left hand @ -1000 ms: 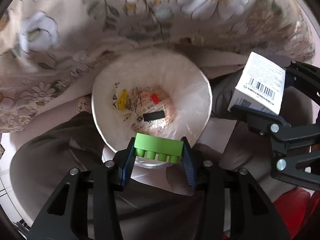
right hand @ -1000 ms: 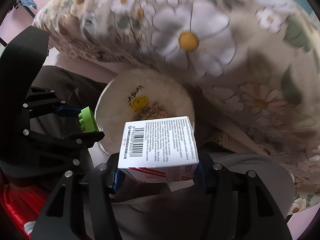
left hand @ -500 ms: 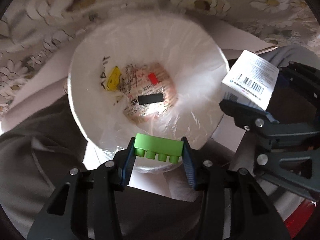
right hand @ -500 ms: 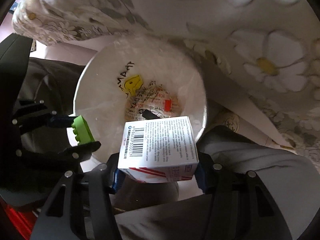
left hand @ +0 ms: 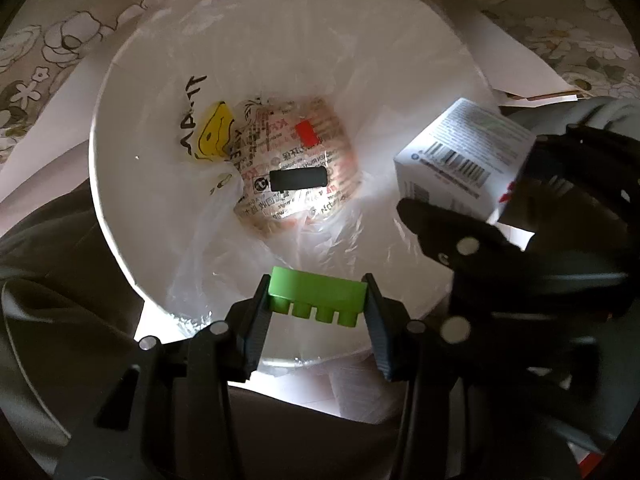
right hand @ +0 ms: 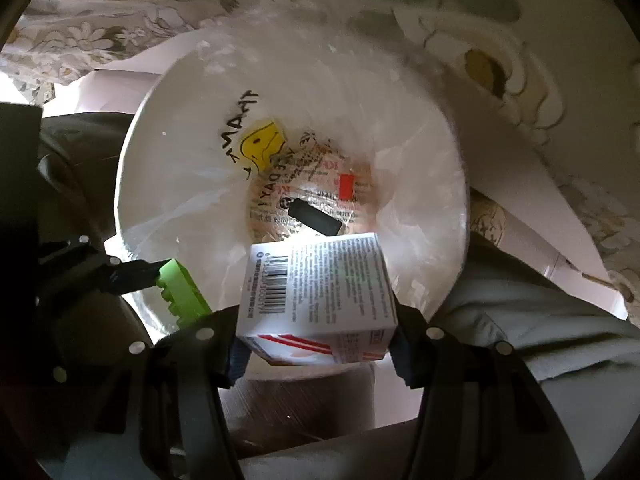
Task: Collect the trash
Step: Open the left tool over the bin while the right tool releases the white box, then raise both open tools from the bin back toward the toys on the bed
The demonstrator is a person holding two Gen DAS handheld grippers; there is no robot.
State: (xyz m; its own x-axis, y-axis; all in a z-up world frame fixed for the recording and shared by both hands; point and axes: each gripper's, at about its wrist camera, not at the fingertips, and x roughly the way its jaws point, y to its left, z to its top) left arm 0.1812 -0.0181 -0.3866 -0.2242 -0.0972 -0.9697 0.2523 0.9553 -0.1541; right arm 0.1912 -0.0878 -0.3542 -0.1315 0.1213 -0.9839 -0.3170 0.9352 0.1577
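A white trash bin (left hand: 120, 216) lined with a clear plastic bag opens below both grippers; it also shows in the right wrist view (right hand: 132, 152). Printed wrappers and a small black piece (left hand: 298, 179) lie at its bottom. My left gripper (left hand: 318, 300) is shut on a green toy brick (left hand: 318, 294) and holds it over the bin's near rim. My right gripper (right hand: 316, 320) is shut on a small white carton with a barcode (right hand: 316, 284), held over the bin's mouth. The carton (left hand: 464, 160) shows at the right in the left wrist view, the brick (right hand: 182, 294) at the left in the right wrist view.
A floral cloth (left hand: 60, 40) hangs behind the bin, with a white sheet edge (right hand: 520, 184) beside it. Grey-clad legs (right hand: 520, 312) flank the bin on both sides. A red object (left hand: 588, 460) sits at the lower right corner.
Both grippers have moved forward and down over the bin, which now fills each view. Both still hold their items; the carton has come in over the bin's opening.
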